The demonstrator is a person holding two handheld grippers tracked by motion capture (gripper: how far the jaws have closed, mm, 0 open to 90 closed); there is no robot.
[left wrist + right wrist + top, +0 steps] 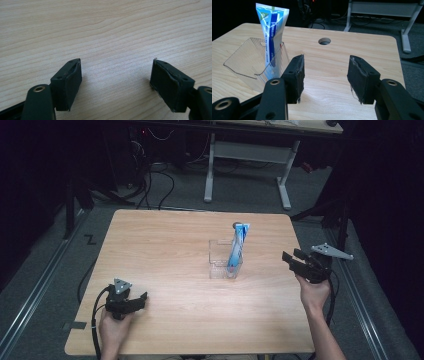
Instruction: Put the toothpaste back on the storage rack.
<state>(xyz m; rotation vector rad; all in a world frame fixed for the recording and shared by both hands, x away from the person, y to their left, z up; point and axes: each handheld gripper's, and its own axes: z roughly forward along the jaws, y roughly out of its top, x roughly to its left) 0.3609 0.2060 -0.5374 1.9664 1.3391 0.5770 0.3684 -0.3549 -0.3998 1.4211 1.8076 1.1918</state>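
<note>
right gripper (291,257): jaws apart, nothing between, hovering right of clear holder (224,260)
left gripper (143,298): jaws apart, idling on table (165,245)
tip: approaching blue tube (236,247) level, pinching above rim

The left gripper (141,299) is held low at the near left corner of the table (165,245), gripped from behind by the left hand (114,325); its jaws are spread wide with nothing between them. The right gripper (291,256) is held raised over the table's right edge by the right hand (314,290), the forearm entering from the near side. Its jaws are pointed inward across the table, parted and empty.
</note>
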